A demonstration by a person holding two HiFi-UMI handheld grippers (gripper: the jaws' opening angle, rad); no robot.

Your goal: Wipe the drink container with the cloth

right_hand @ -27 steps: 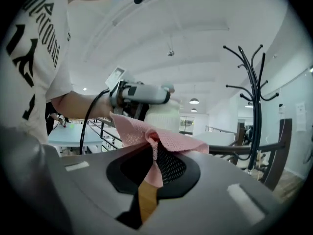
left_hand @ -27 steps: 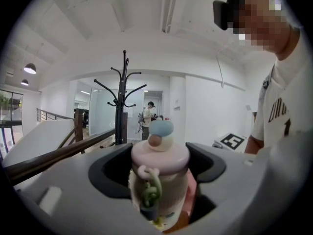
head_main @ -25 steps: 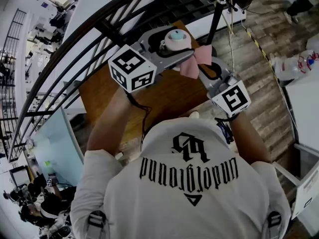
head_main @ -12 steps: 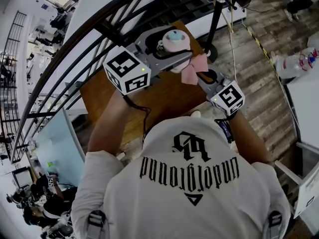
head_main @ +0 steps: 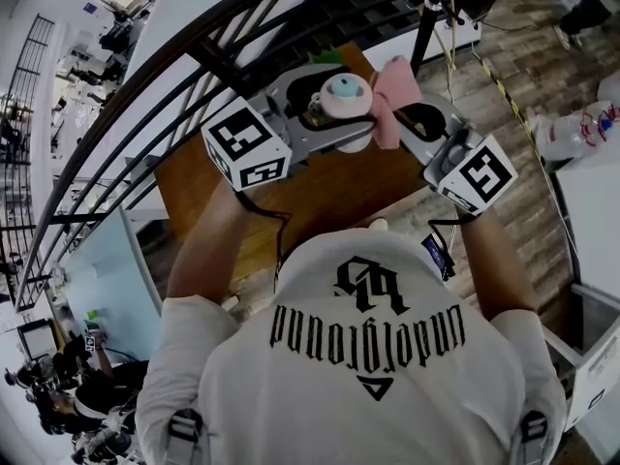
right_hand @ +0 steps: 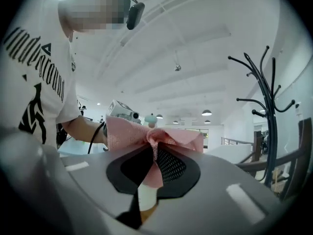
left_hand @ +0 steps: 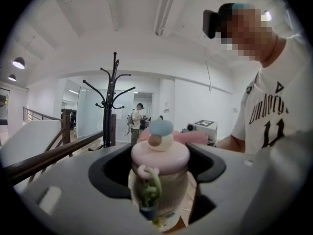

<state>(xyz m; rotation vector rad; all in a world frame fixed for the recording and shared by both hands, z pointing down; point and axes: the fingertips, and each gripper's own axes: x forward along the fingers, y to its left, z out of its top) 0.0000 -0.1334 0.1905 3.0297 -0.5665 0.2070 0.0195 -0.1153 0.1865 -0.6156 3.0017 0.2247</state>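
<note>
pink cloth (head_main: 395,95) lifted beside lid, right gripper (right_hand: 152,166) fingers pinching it, left gripper (left_hand: 159,173) fingers clamping pink-lidded drink container (head_main: 345,93)

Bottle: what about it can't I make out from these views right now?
- Bottle bottom: left gripper view, blurred, partly behind the left claw near the lower edge.
- Bottle body: right gripper view, hidden behind the cloth; only its cap tip shows.
- Cloth-to-bottle contact: head view, too small to tell.
</note>
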